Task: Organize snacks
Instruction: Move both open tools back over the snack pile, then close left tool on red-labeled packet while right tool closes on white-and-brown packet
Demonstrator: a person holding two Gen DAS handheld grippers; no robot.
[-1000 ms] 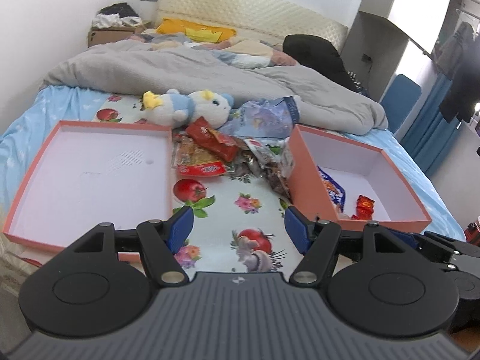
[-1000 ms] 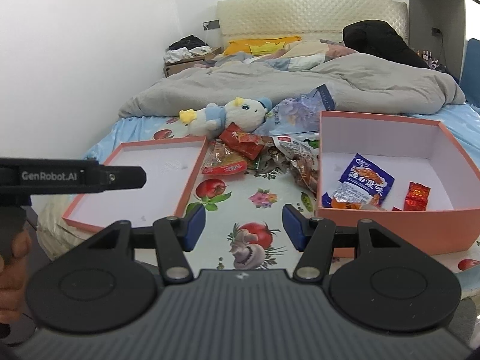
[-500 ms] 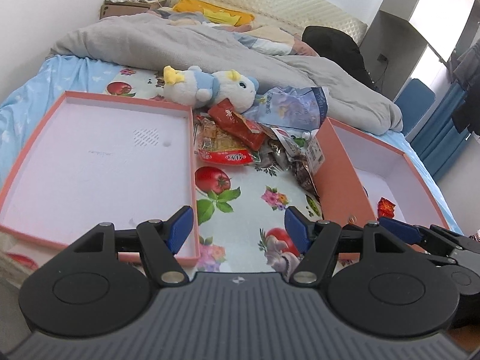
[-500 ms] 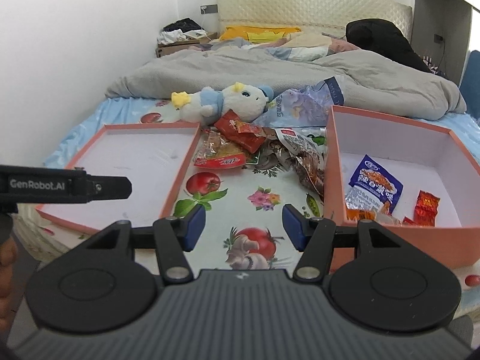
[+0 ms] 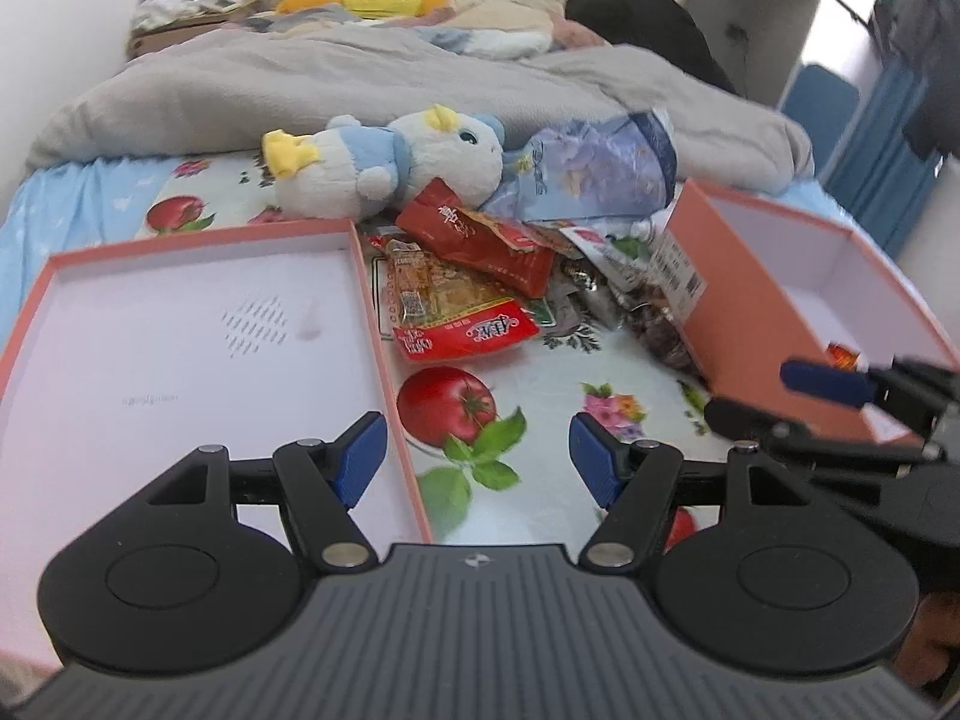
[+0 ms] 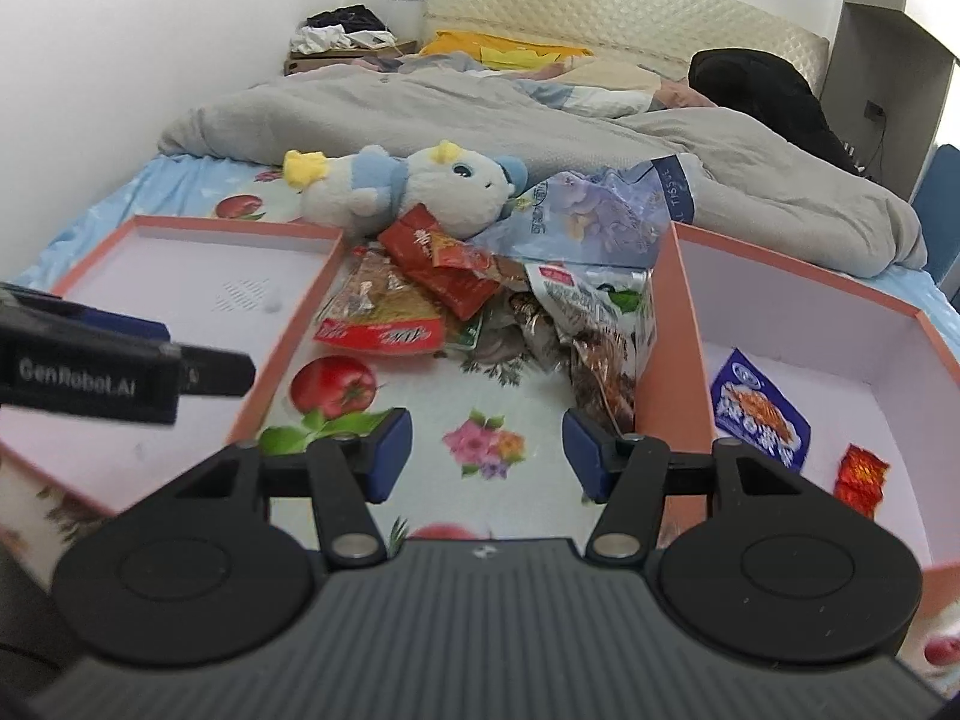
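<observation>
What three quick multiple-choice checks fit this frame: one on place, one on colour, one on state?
1. Where does the snack pile lie?
A. between the two boxes
B. inside the shallow box
C. on the grey duvet

2. What colour is the large packet inside the deep box?
A. green
B. blue
C. yellow

3. What state are the right tongs in?
A. shut on a packet
B. open, holding nothing
C. shut on the plush toy

Key: 1 A, the pile sits on the flowered cloth between the shallow box and the deep box. 2 B, its wrapper is blue and white. 3 B, only cloth shows between the pads.
</observation>
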